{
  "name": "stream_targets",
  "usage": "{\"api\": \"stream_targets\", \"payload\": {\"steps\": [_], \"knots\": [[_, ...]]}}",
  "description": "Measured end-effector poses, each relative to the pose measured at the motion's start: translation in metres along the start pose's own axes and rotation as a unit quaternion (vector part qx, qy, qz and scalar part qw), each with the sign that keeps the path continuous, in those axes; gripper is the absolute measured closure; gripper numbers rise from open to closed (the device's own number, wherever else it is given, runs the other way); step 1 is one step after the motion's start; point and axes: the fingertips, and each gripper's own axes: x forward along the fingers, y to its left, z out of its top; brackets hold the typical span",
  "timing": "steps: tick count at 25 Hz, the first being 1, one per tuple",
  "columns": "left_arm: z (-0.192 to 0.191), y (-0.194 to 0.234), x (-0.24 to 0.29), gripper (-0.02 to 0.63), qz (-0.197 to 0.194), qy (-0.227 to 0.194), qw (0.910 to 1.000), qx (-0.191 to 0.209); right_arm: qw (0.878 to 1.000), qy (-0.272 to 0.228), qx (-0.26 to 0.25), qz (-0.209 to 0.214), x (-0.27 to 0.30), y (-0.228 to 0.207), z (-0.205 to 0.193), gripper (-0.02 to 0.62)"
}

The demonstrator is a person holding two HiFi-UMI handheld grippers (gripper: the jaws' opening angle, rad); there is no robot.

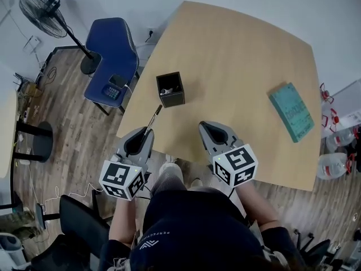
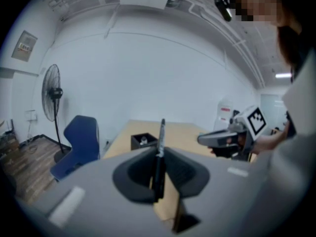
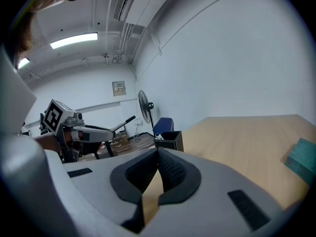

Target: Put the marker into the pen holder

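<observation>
Pale wooden table (image 1: pixel 237 49), black pen holder (image 1: pixel 170 89) near its 9 o'clock edge. Left gripper (image 1: pixel 146 132) pinching black marker (image 1: pixel 154 116), tip toward 1 o'clock, short of holder. Right gripper (image 1: pixel 205 126) pressed together, empty.

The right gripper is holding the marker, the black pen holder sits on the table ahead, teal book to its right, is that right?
No, the left gripper holds the marker, as the left gripper view shows; the right gripper is shut on nothing. The pen holder and teal book are as you said.
</observation>
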Motion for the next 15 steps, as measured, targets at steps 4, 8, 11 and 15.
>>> {"api": "stream_targets", "payload": {"steps": [4,8,11,15], "knots": [[0.007,0.025,0.023,0.549,-0.019,0.019,0.9996,0.008,1.000,0.006,0.002,-0.015,0.024,-0.011,0.008,0.595],[0.015,0.047,0.048,0.549,-0.040,0.048,0.9975,0.031,0.999,0.014,0.001,-0.033,0.047,-0.024,0.013,0.595],[0.019,0.059,0.065,0.549,-0.061,0.073,0.9943,0.049,0.999,0.020,0.010,-0.046,0.062,-0.031,0.015,0.595],[0.021,0.069,0.084,0.549,-0.090,0.105,0.9883,0.064,0.998,0.025,0.016,-0.059,0.077,-0.037,0.020,0.595]]}}
